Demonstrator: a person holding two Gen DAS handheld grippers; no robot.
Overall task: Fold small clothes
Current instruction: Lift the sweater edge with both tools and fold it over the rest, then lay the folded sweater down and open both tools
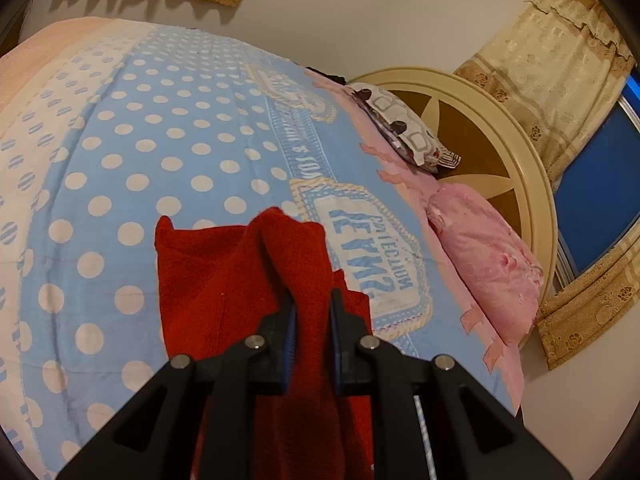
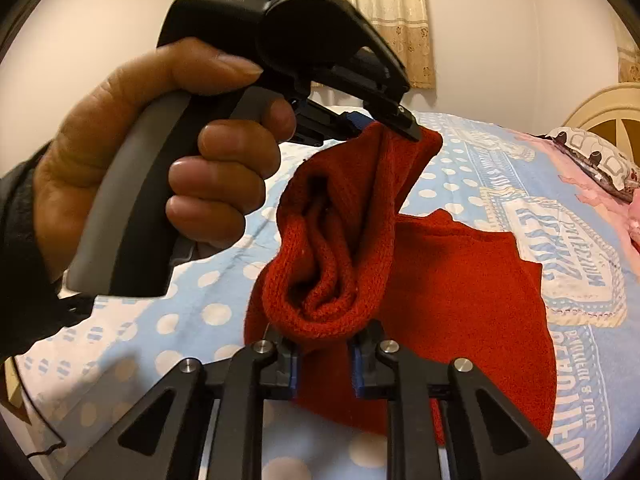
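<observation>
A small red knitted garment (image 1: 224,280) lies partly on the blue polka-dot bedspread (image 1: 132,152), with one edge lifted. My left gripper (image 1: 313,300) is shut on a raised fold of it. In the right wrist view my right gripper (image 2: 323,340) is shut on the bunched red edge (image 2: 328,264) near me. The left gripper (image 2: 390,128), held in a hand, pinches the far end of the same edge. The rest of the garment (image 2: 472,304) hangs down flat onto the bed.
A pink pillow (image 1: 488,264) and a patterned pillow (image 1: 404,132) lie by the cream headboard (image 1: 500,128) at the right. Beige curtains (image 1: 560,60) hang by a window. The bed's edge drops off at the lower right.
</observation>
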